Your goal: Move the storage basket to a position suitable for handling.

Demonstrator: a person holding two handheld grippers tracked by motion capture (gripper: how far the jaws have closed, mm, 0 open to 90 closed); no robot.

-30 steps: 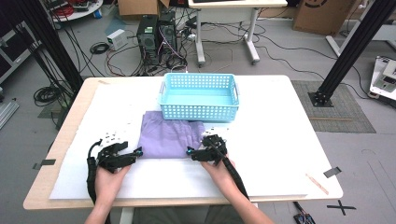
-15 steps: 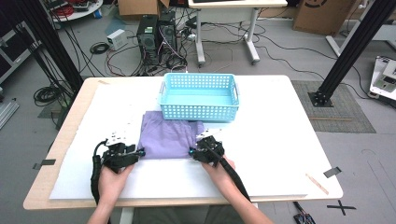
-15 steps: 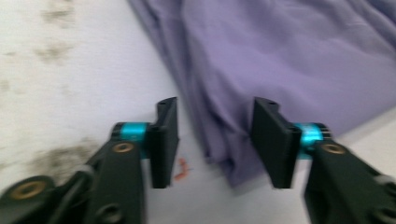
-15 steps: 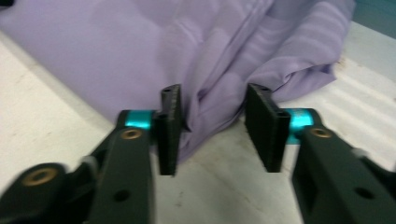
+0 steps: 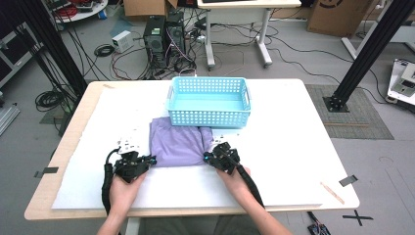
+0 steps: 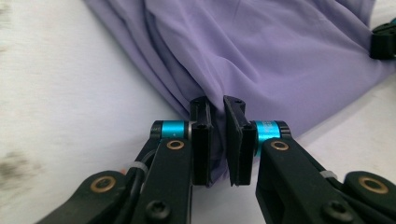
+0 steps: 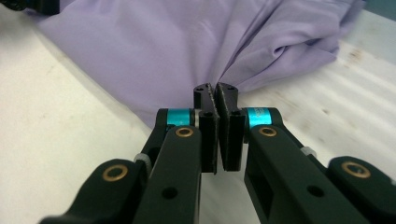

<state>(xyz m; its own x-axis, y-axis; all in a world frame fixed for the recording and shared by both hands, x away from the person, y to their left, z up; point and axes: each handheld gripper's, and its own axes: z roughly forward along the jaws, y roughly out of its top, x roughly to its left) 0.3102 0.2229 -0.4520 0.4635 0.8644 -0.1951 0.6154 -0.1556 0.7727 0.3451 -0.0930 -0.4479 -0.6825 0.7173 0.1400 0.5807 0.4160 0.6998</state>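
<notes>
Cloth [image 5: 178,146], purple and folded, is seen in the high view lying flat on the white counter [image 5: 284,161], just in front of a light blue basket [image 5: 209,102] whose near wall it touches or almost touches. The left hand-held gripper [image 5: 150,159] is held at the cloth's near left corner and the right hand-held gripper [image 5: 208,157] at its near right corner. Both are carried by a person's hands that come in from the near edge of the counter.

In the left gripper view, the left hand-held gripper [image 6: 219,114] is seen with its jaws nearly together, having just been closing, and a bunched edge of the cloth [image 6: 261,51] is pinched between the pads. The cloth is spread away above the jaws in soft folds, and the other gripper's black tip is seen at the far right edge.

In the right gripper view, the right hand-held gripper [image 7: 215,95] is seen with its jaws pressed close, having just been closing too, and a fold of the cloth's [image 7: 168,51] edge is caught at their tips. The fabric is drawn into creases that run toward the pinch.
</notes>
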